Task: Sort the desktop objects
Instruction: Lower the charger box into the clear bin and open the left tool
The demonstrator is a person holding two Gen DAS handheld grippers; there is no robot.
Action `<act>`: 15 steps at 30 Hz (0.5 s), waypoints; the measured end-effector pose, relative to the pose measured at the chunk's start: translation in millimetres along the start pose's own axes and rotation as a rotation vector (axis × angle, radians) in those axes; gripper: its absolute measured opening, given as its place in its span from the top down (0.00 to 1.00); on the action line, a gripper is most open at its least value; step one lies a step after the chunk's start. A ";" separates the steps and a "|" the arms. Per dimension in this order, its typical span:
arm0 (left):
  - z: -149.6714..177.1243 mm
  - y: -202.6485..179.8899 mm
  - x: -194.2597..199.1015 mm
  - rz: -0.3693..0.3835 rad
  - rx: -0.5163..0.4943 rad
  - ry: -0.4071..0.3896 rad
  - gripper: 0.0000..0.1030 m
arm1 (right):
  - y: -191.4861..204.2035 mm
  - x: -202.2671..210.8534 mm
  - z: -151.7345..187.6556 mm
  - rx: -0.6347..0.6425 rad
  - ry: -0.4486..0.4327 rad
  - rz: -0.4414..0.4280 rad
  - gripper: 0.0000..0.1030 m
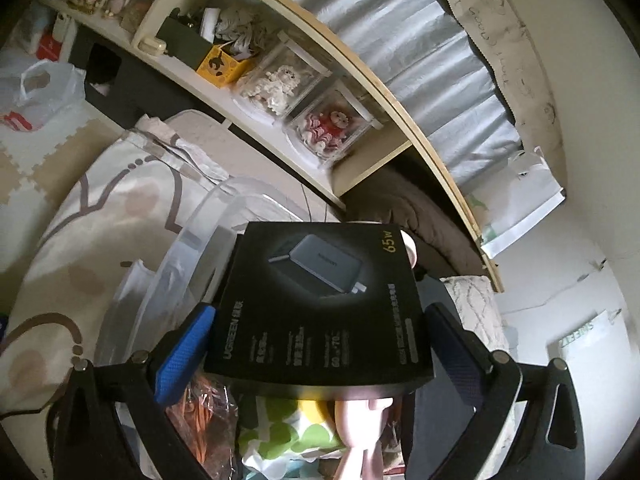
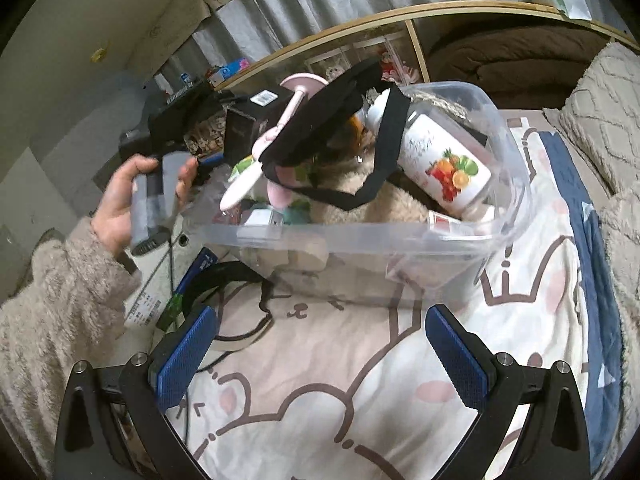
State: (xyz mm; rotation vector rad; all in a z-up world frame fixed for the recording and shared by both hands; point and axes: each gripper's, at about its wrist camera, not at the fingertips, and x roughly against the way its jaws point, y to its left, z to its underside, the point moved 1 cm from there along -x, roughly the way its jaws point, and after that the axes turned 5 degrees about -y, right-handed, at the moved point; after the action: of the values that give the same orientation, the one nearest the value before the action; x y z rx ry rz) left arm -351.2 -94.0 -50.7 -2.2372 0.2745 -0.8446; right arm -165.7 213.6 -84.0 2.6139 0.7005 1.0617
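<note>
The black charger box (image 1: 324,304) is clamped in the left tongs (image 1: 320,344) above the already well-filled clear bin (image 2: 400,236). The right tongs (image 2: 320,344) are held wide open and empty over the bed; headphones (image 2: 224,276) beside the bin remain unsorted.

Black charger box (image 1: 320,304) with gold "65W" print and grey product picture. Gripper pads (image 1: 182,354) blue, textured; frames black. Clear plastic bin (image 2: 400,240). White bottle (image 2: 444,160) with red, orange, green fruit print. Pink handheld fan (image 2: 280,128). Bedsheet (image 2: 340,392) cream with brown outlines, pink blotches. Sleeve (image 2: 52,304) beige, fuzzy.
</note>
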 end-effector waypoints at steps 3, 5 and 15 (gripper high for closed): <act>-2.2 -9.5 11.7 -0.023 -0.074 -0.025 0.00 | 3.0 -2.1 3.6 0.030 -0.014 0.009 0.00; -4.0 -17.3 19.5 -0.034 -0.119 -0.044 0.00 | 2.9 -3.6 6.1 0.022 -0.022 -0.007 0.00; 12.3 -71.3 12.3 -0.058 -0.327 0.003 0.03 | -4.7 -6.7 14.7 -0.020 -0.017 -0.056 0.00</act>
State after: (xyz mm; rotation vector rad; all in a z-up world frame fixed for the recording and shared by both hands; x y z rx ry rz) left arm -337.5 -41.1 -1.7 -2.5575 0.3741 -0.8856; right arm -161.1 213.7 -100.2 2.5672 0.7505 1.0246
